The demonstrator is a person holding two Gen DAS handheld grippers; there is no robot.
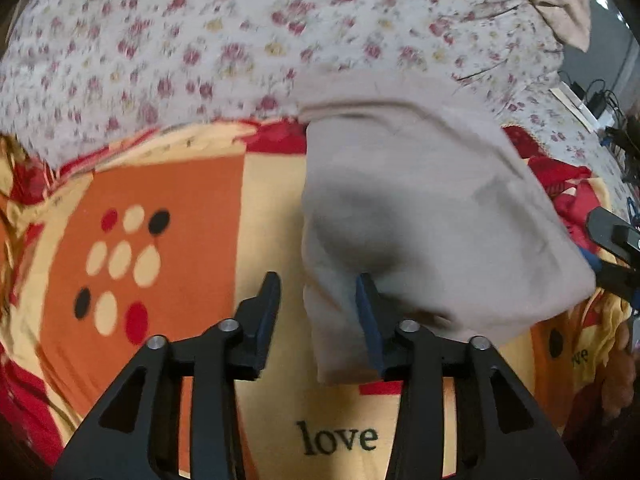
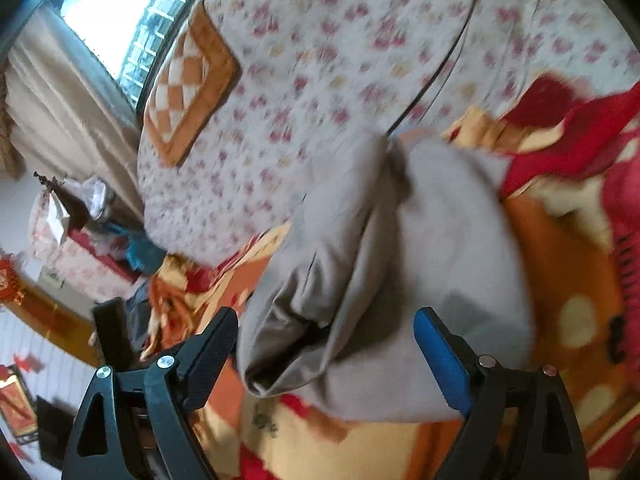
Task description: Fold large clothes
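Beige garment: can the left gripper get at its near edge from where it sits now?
Probably yes. The beige garment lies on the patterned blanket, its near edge already between the left gripper's parted jaws. Nothing blocks it; the pads aren't visibly pinching.

Garment: folded beige-grey garment [image 2: 400, 264] lying on an orange, yellow and red blanket [image 2: 568, 264].
Right gripper [image 2: 326, 344]: jaws wide apart, the garment's near edge between them, pads clear of it.
Background: floral sheet [image 2: 320, 80]; checked cushion [image 2: 188, 84]; window [image 2: 120, 20], upper left.
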